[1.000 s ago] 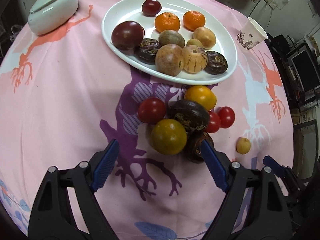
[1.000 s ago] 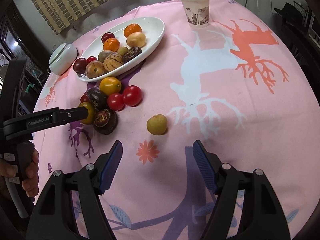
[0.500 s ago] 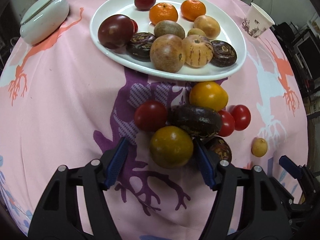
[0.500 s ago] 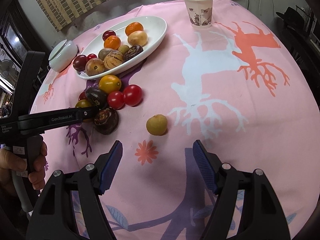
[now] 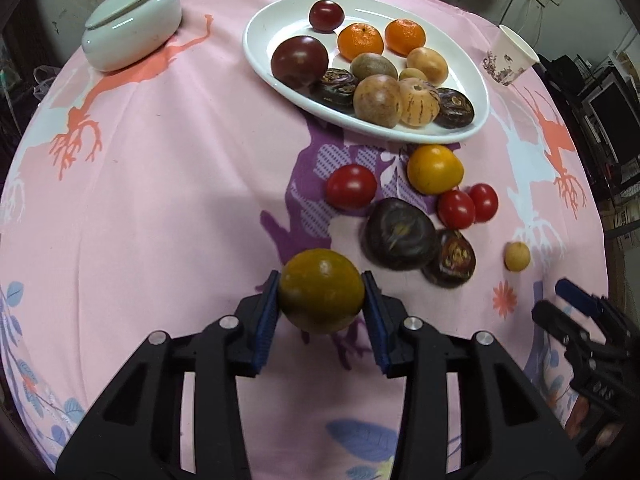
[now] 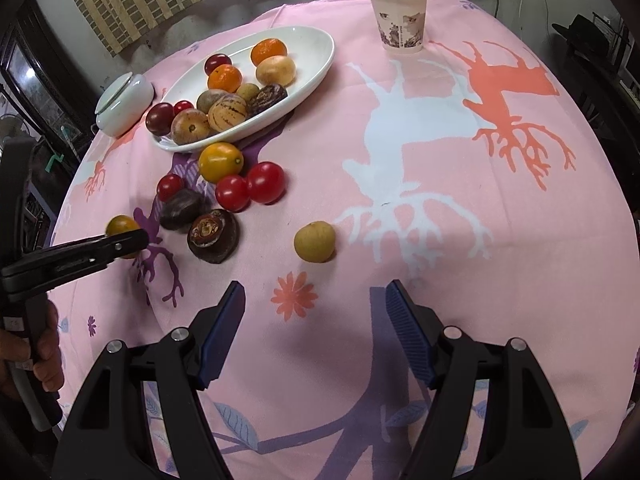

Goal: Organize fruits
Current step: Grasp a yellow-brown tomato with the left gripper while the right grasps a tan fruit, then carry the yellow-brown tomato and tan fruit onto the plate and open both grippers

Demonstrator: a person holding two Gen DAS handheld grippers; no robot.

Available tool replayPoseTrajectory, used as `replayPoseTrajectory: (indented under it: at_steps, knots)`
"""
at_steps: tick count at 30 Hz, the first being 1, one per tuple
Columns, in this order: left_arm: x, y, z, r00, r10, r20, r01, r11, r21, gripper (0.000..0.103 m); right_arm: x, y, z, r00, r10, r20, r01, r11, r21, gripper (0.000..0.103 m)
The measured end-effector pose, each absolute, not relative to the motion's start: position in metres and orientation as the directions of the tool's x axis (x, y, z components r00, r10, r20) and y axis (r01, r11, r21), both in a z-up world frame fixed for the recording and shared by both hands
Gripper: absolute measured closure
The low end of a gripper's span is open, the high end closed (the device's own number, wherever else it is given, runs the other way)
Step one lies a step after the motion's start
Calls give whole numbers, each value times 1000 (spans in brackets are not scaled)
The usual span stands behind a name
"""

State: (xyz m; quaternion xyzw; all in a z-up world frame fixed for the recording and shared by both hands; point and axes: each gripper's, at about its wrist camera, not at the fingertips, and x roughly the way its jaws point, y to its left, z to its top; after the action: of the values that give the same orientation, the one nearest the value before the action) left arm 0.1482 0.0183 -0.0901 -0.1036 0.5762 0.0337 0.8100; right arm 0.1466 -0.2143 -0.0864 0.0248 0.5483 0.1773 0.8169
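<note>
Closing on a round olive-yellow tomato-like fruit point(image 5: 321, 290) low in the centre of the left wrist view, the left gripper point(image 5: 321, 312) has its blue ribbed pads against the fruit's two sides at its widest girth, jaws closing in as it grips. That looks the right place to hold: the skin is smooth, glossy and probably slippery, and the flesh likely soft, so a light squeeze across the middle should do, while a hard one could bruise or split it. It seems light. The fruit is greenish-amber, darker on top, with a small highlight. It hangs apart from the loose red, orange and dark purple fruits to the right, below the white oval ceramic plate point(image 5: 264, 28) at upper centre. The right gripper point(image 6: 316, 332) stands parted over the pink cloth point(image 6: 460, 240), holding nothing.
</note>
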Motion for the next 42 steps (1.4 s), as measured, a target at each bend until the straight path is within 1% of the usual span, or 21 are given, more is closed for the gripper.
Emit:
replayPoseTrajectory:
  at_steps: [8, 9, 11, 16, 18, 19, 21, 22, 35, 42]
  knots:
    - [128, 27, -95, 315, -82, -946, -190, 971, -147, 63, 154, -208, -93, 383, 259, -887, -279, 948, 156, 30]
    - [126, 29, -95, 316, -81, -945, -191, 971, -146, 63, 156, -207, -94, 390, 249, -886, -275, 950, 146, 31]
    - [126, 29, -95, 317, -83, -945, -190, 970, -149, 63, 162, -203, -98, 383, 238, -893, -273, 952, 137, 40]
    - [125, 30, -95, 318, -85, -944, -190, 970, -151, 63, 175, -194, -106, 373, 233, -898, -280, 951, 130, 42]
    - [125, 30, -96, 317, -88, -944, -191, 969, -155, 63, 178, -192, -111, 366, 219, -905, -280, 953, 118, 50]
    - [125, 31, -96, 317, -89, -944, -192, 969, -156, 63, 179, -190, -114, 359, 206, -910, -285, 953, 103, 59]
    - [126, 31, -96, 316, -89, -945, -192, 969, -156, 63, 179, -187, -114, 368, 195, -909, -306, 949, 79, 67]
    - [126, 30, -96, 316, -89, -945, -192, 969, -156, 63, 179, -186, -113, 365, 202, -909, -314, 946, 84, 77]
    - [124, 25, -75, 350, -93, -932, -170, 972, -161, 63, 158, -206, -92, 355, 277, -893, -292, 940, 176, 77]
    - [126, 22, -53, 391, -100, -915, -133, 977, -163, 63, 154, -208, -65, 388, 332, -860, -304, 927, 221, 77]
